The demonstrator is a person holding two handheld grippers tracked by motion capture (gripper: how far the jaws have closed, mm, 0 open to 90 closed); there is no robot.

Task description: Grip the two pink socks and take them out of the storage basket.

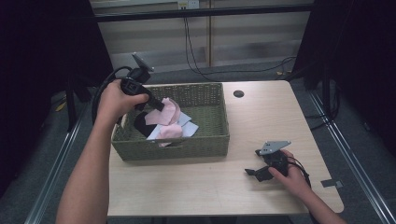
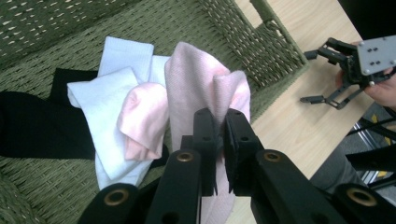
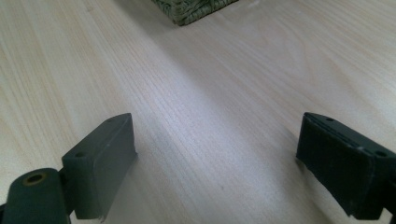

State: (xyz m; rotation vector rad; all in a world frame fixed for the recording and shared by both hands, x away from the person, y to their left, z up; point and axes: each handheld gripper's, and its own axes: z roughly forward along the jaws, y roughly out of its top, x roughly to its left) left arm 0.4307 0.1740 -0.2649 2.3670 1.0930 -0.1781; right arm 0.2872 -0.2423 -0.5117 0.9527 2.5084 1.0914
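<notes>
Pinching soft pink sock (image 2: 201,88) in left tool (image 2: 219,140) | woven basket (image 1: 205,95) | right tool (image 3: 215,163) agape

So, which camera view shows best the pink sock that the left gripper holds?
The left gripper view: the pink sock is close there, pinched between the jaws of the left gripper, with its folds plain. In the high view the sock is small, above the green wicker basket. The right gripper view shows bare table.

Dim room with dark, near-black sides, pale table (image 1: 261,116) lit softly from above, faint soft shadows under the basket (image 1: 187,144), slight overall softness, close black jaws blurred in both gripper views
</notes>
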